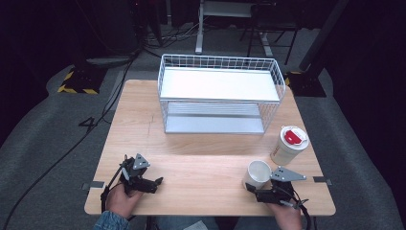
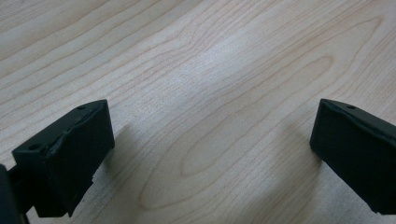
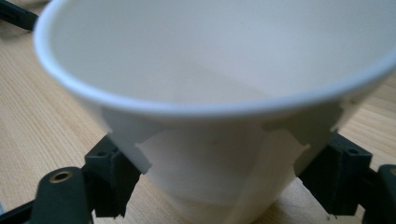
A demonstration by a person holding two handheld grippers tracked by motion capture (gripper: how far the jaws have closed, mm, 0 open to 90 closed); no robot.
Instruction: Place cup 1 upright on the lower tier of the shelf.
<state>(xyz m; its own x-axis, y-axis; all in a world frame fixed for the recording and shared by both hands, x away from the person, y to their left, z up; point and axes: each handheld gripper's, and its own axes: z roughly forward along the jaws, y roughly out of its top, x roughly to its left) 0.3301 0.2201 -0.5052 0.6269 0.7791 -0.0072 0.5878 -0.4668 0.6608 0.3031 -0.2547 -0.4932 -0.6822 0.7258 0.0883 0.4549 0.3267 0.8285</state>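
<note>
A white paper cup (image 1: pixel 258 173) stands open-topped near the front right of the wooden table (image 1: pixel 201 158). My right gripper (image 1: pixel 253 188) is shut on it low down. In the right gripper view the cup (image 3: pixel 210 93) looms large and the two black fingers (image 3: pixel 109 177) press on its lower wall from either side. My left gripper (image 1: pixel 154 184) rests at the front left of the table, held by a hand. In the left gripper view its jaws stand wide apart over bare wood, so the left gripper (image 2: pixel 210 154) is open with nothing between them.
A taller paper cup with a white lid and red tab (image 1: pixel 288 145) stands just behind and to the right of the held cup. A white wire shelf basket (image 1: pixel 220 93) occupies the back middle of the table. Cables and stands lie on the floor beyond.
</note>
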